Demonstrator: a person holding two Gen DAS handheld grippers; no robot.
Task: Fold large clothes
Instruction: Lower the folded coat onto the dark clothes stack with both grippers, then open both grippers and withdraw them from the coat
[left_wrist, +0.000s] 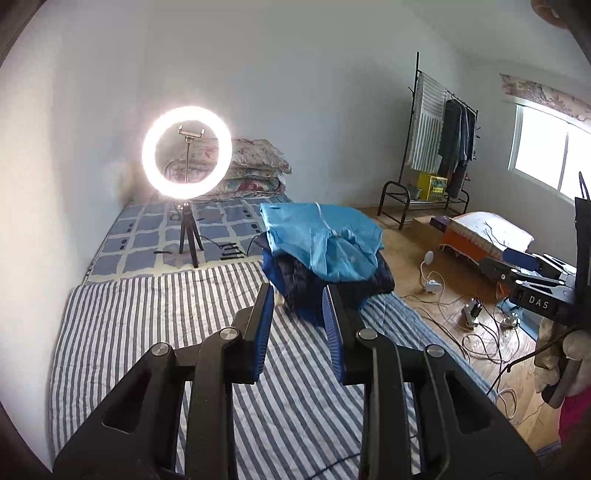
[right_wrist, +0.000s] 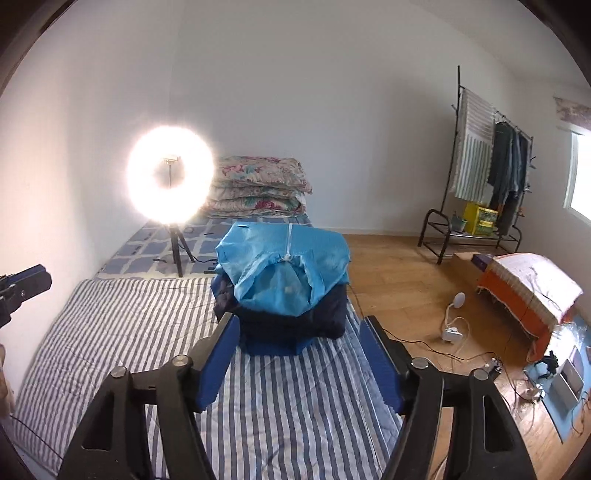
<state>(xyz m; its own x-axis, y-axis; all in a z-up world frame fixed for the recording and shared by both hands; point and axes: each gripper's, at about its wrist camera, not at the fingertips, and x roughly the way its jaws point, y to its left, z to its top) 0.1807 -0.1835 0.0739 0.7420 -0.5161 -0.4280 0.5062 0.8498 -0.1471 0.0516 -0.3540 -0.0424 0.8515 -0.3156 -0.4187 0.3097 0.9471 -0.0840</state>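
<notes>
Light-blue zippered garment (right_wrist: 282, 264) folded atop dark navy clothes pile (right_wrist: 295, 317), on striped bed (right_wrist: 129, 325) ahead of fingers | both grippers, left (left_wrist: 297, 295) and right (right_wrist: 299, 328), apart, empty | stack apparently finished.

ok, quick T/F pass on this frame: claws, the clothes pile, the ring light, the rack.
1. Both claws are open and hold nothing. True: left claw, right claw.
2. The light blue garment lies on top of the dark pile. True.
3. The ring light is off. False: it glows brightly, on its tripod on the bed.
4. The pile lies on the wooden floor. False: it sits on the striped bed.
5. The clothes rack is bare. False: clothes hang on it.
</notes>
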